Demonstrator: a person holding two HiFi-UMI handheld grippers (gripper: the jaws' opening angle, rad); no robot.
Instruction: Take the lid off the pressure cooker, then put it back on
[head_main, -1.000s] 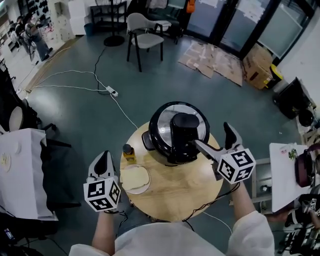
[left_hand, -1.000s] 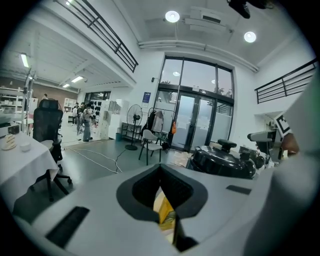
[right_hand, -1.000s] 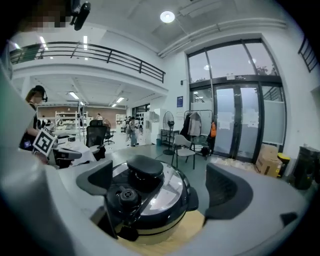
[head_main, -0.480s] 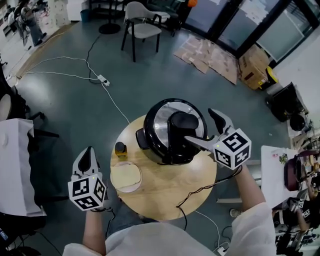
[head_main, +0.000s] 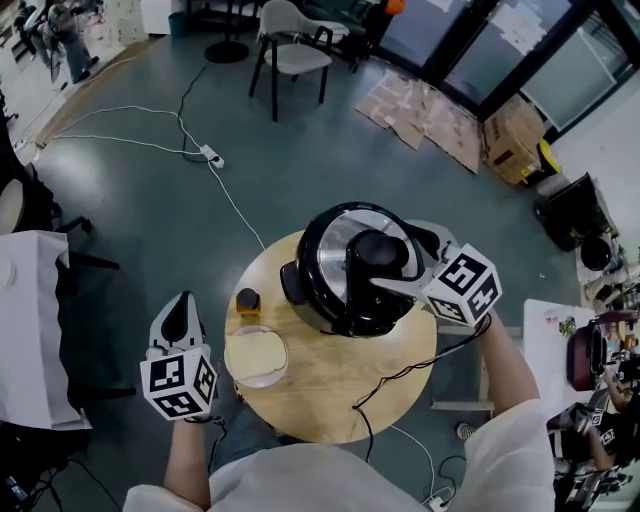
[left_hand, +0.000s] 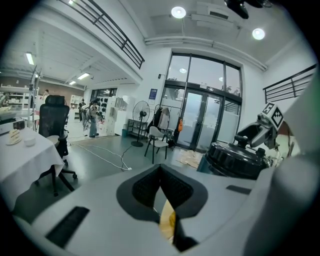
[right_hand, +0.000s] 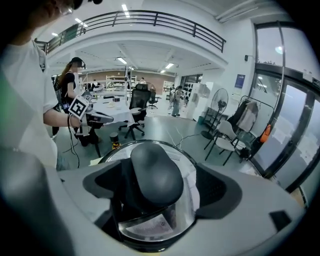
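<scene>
The black pressure cooker (head_main: 340, 300) stands on a round wooden table (head_main: 340, 395). Its shiny lid (head_main: 333, 250) is on, with a black handle (head_main: 378, 255) on top. My right gripper (head_main: 393, 257) tilts down over the lid. Its jaws have just been closing and stand either side of the handle (right_hand: 152, 172). A gap still shows at the right pad (right_hand: 220, 187), so the right gripper (right_hand: 162, 186) is open. My left gripper (head_main: 180, 305) hangs off the table's left edge, shut and empty. From the left gripper (left_hand: 161, 172) view the cooker (left_hand: 235, 160) sits to the right.
A white dish with a flat bread (head_main: 255, 357) and a small dark jar (head_main: 247, 300) sit on the table's left side. A black cable (head_main: 400, 373) trails across the front. A chair (head_main: 295, 45), a floor power strip (head_main: 210, 157) and cardboard (head_main: 430, 120) lie beyond.
My right gripper swung in over the cooker and tipped downward, its jaws now straddling the lid handle. My left gripper drifted a little back and down beside the table.
</scene>
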